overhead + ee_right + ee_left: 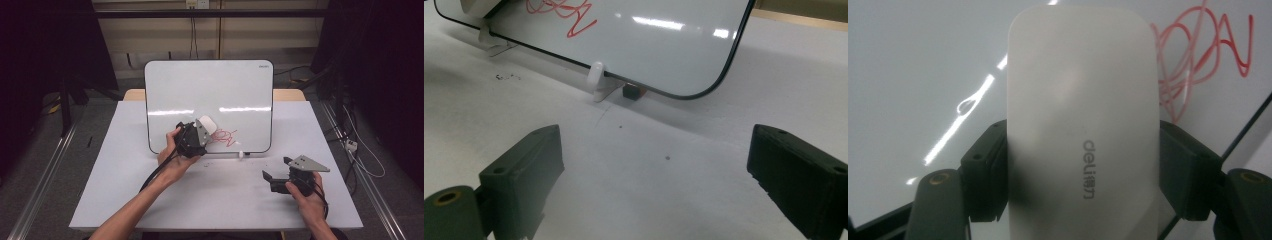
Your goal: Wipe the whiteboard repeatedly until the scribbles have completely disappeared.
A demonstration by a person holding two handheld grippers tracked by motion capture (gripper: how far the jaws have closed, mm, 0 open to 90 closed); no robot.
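A whiteboard [210, 95] stands propped on the white table [220, 200], with a red scribble [226, 136] low on its face. My left gripper [202, 131] is shut on a white eraser [208, 124], held against the board just left of the scribble. In the left gripper view the eraser [1080, 125] fills the middle, both pads pressing its sides, and the red scribble [1203, 55] lies to its upper right. My right gripper [275, 172] rests low over the table at the right, open, nothing between its jaws [654, 165].
White clip feet [599, 82] hold the whiteboard's bottom edge [664, 92], with a small dark block [631, 92] beside one. Dark specks dot the table in front of the board. Cables trail from both grippers. Dark stands and floor rails flank the table.
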